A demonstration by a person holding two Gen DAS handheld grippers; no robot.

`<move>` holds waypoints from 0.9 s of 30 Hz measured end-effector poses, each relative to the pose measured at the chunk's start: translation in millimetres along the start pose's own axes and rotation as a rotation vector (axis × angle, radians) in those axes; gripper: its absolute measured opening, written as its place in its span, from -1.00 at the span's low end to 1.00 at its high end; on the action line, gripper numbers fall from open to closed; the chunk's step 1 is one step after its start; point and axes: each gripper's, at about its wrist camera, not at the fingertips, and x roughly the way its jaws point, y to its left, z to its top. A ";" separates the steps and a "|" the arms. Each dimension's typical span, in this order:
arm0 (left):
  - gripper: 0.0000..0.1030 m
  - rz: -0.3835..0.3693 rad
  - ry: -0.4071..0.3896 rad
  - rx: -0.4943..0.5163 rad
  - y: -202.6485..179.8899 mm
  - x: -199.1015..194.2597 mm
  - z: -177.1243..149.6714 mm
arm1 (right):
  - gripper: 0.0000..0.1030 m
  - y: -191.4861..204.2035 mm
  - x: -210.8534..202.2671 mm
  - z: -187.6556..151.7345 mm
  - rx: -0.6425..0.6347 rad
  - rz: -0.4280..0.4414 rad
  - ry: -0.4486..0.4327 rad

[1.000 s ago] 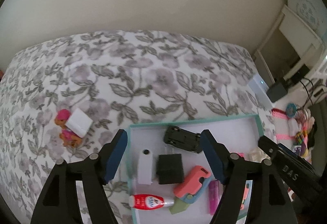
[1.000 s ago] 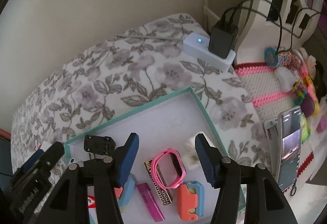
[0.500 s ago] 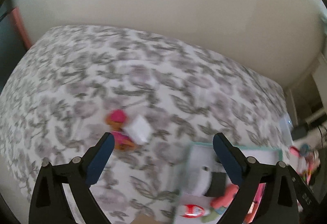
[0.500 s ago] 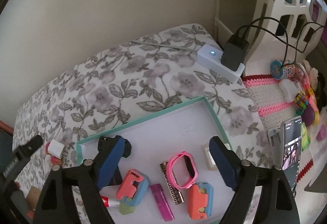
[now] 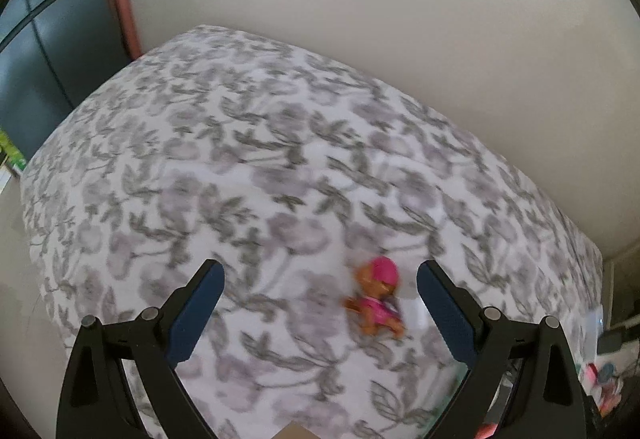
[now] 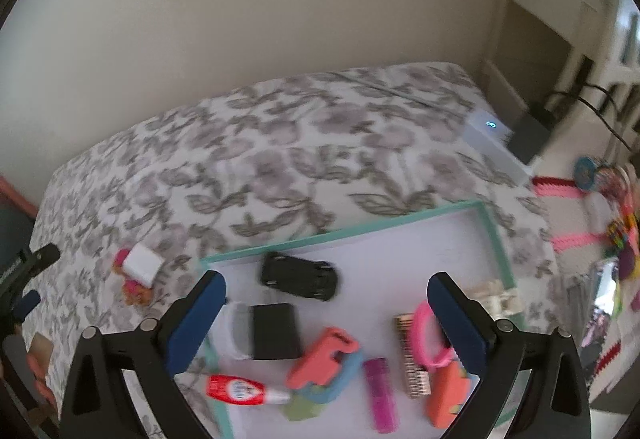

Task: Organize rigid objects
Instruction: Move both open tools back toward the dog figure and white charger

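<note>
A small pink-and-orange toy dog [image 5: 376, 313] lies on the floral cloth, just inside my open left gripper's [image 5: 318, 309] right finger, beyond the tips. In the right wrist view the toy dog [image 6: 134, 289] lies left of the teal-rimmed tray [image 6: 494, 235], with a white block [image 6: 142, 265] resting on it. My right gripper [image 6: 326, 313] is open and empty above the tray, over a black toy car [image 6: 298, 275], a black box [image 6: 276, 331], a coral clip [image 6: 322, 359], a pink bracelet [image 6: 426, 335], a purple lighter [image 6: 382, 393] and a red glue tube [image 6: 236, 389].
The floral-covered table [image 5: 248, 175] ends at a beige wall behind and drops off at the left near a dark door [image 5: 44, 55]. A white device with a blue light [image 6: 490, 141] and a black plug [image 6: 528, 137] sit at the far right corner. Colourful clutter [image 6: 616, 223] lies to the right.
My left gripper has swung left off the tray toward the toy dog, which now lies between its fingers. My right gripper has pulled back and shifted left over the tray. Both jaws have opened wider.
</note>
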 end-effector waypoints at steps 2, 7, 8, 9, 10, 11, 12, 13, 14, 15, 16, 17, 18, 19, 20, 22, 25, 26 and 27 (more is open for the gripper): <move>0.89 0.006 -0.013 -0.025 15.0 -0.7 6.3 | 0.99 15.9 1.1 -0.5 -0.025 0.036 -0.002; 0.89 0.007 -0.037 -0.067 37.3 1.7 16.7 | 0.99 58.7 6.0 -4.0 -0.100 0.084 -0.005; 0.89 0.006 -0.039 -0.073 40.6 3.8 18.1 | 0.99 68.1 7.8 -5.1 -0.116 0.095 -0.004; 0.89 0.002 -0.038 -0.077 43.1 6.0 19.0 | 0.99 74.5 9.6 -6.0 -0.125 0.106 -0.004; 0.89 -0.005 -0.037 -0.079 44.5 8.6 19.7 | 0.99 80.4 11.3 -7.0 -0.133 0.117 -0.003; 0.89 -0.013 -0.028 -0.080 46.0 13.1 20.2 | 0.99 88.7 14.4 -8.0 -0.144 0.131 0.001; 0.89 -0.017 -0.021 -0.081 46.0 16.2 20.1 | 0.99 94.2 16.7 -8.8 -0.151 0.141 0.003; 0.89 -0.024 -0.009 -0.083 46.0 20.7 19.7 | 0.99 99.5 18.9 -9.9 -0.158 0.151 0.005; 0.89 -0.037 0.011 -0.084 45.8 26.7 18.9 | 0.99 106.9 23.2 -10.8 -0.166 0.164 0.009; 0.89 -0.048 0.031 -0.084 45.0 32.7 17.8 | 0.99 110.4 26.6 -11.0 -0.169 0.171 0.013; 0.89 -0.055 0.049 -0.081 43.8 38.5 16.6 | 0.99 115.0 30.4 -11.7 -0.172 0.178 0.017; 0.89 -0.055 0.065 -0.076 42.5 44.8 15.4 | 0.99 119.6 34.8 -12.6 -0.176 0.183 0.022; 0.89 -0.050 0.080 -0.069 41.0 51.2 14.2 | 0.99 124.3 39.4 -13.6 -0.179 0.189 0.028; 0.89 -0.046 0.089 -0.063 39.9 55.8 13.2 | 0.99 128.1 43.6 -14.7 -0.182 0.192 0.034; 0.89 -0.042 0.099 -0.055 38.7 61.0 12.2 | 0.99 132.0 48.0 -15.3 -0.187 0.197 0.042; 0.89 -0.037 0.113 -0.043 37.7 69.4 10.8 | 0.99 138.5 57.4 -16.8 -0.191 0.197 0.055; 0.89 -0.025 0.129 -0.039 37.5 79.1 9.7 | 0.99 146.3 69.9 -17.6 -0.197 0.192 0.070; 0.89 -0.023 0.135 -0.039 37.6 81.8 9.4 | 0.99 148.6 73.3 -17.7 -0.198 0.193 0.074; 0.89 -0.023 0.139 -0.040 37.6 84.2 9.2 | 0.99 150.7 77.0 -17.5 -0.198 0.197 0.079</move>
